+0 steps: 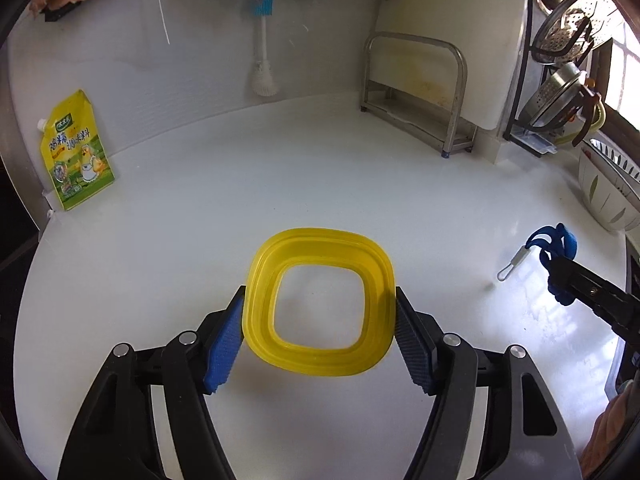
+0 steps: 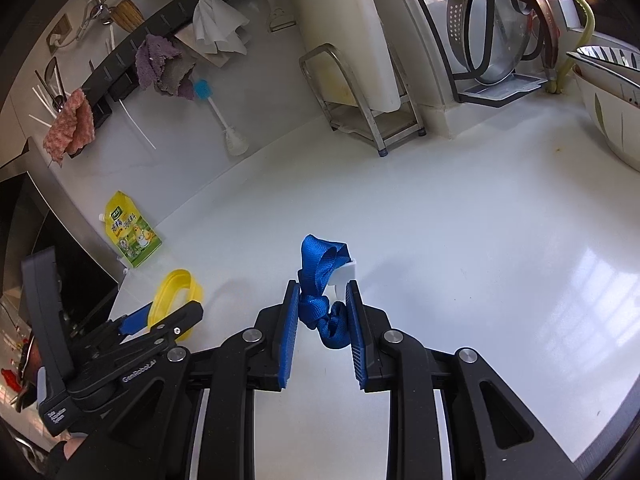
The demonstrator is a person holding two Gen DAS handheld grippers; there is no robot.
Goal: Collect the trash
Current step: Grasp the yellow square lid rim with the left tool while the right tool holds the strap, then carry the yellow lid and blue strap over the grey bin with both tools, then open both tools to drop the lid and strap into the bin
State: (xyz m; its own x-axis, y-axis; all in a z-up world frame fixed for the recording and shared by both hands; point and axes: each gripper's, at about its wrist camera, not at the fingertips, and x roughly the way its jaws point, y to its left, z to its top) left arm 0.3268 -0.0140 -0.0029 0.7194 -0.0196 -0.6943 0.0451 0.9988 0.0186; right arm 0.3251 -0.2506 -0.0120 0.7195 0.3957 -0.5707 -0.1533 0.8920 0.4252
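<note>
My left gripper (image 1: 319, 300) is shut on a yellow square plastic container (image 1: 318, 304), its blue pads pressing both side walls, just above the white counter (image 1: 280, 184). The container also shows in the right wrist view (image 2: 174, 300) at the left. My right gripper (image 2: 323, 292) is shut on a bunched blue lanyard strap (image 2: 320, 284) with a white clip. In the left wrist view the lanyard (image 1: 554, 244) hangs from the right gripper at the far right, its metal clasp (image 1: 512, 265) dangling.
A yellow seasoning pouch (image 1: 76, 152) leans on the back wall at the left. A metal rack with a white cutting board (image 1: 420, 92) stands at the back right. A white bowl (image 1: 608, 192) and dish rack (image 2: 500, 40) are at the right. A brush (image 1: 262, 60) and cloths hang on the wall.
</note>
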